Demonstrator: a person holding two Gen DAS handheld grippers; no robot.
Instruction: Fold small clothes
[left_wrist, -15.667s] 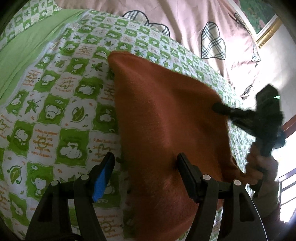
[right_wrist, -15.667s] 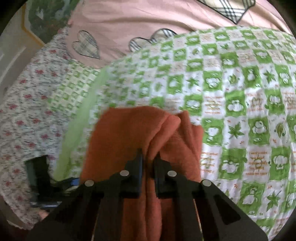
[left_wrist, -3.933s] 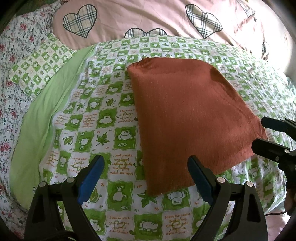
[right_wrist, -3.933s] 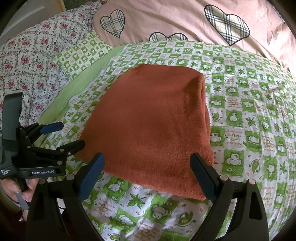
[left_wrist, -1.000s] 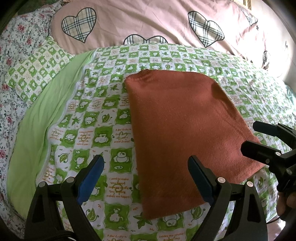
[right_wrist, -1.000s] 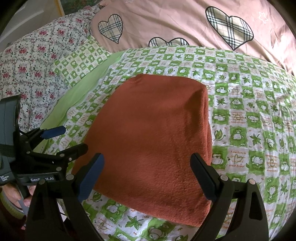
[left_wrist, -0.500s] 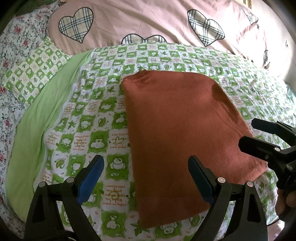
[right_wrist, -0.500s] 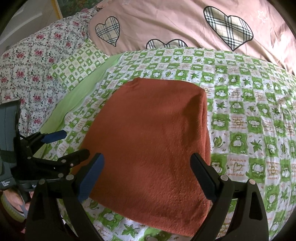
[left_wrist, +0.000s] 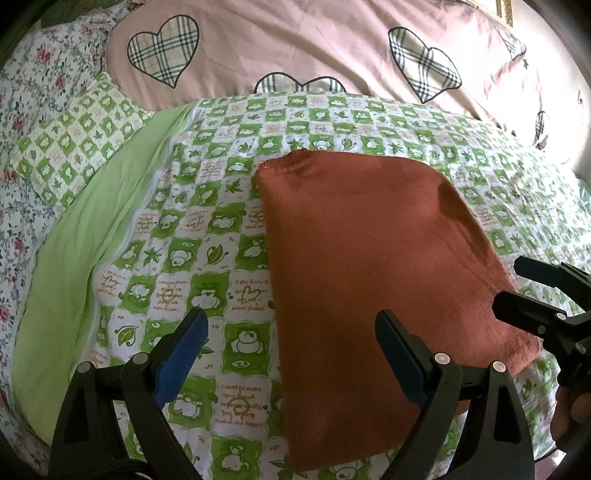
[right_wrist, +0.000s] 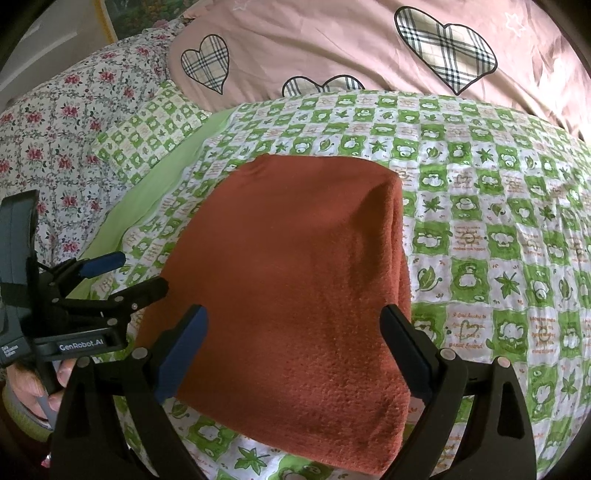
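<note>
A folded rust-orange knit garment (left_wrist: 369, 266) lies flat on the green-and-white checked quilt (left_wrist: 207, 236); it also shows in the right wrist view (right_wrist: 295, 266). My left gripper (left_wrist: 291, 354) is open and empty, hovering over the garment's near left edge. My right gripper (right_wrist: 295, 350) is open and empty, over the garment's near end. The right gripper shows at the garment's right corner in the left wrist view (left_wrist: 517, 288). The left gripper shows beside the garment's left edge in the right wrist view (right_wrist: 122, 273).
A plain light-green strip of the quilt (left_wrist: 85, 236) runs down the left. A checked pillow (left_wrist: 74, 144) and a flowered sheet (right_wrist: 59, 122) lie far left. A pink cover with plaid hearts (left_wrist: 295, 48) lies behind.
Both grippers have moved a little forward over the garment, still open. The garment has not moved.
</note>
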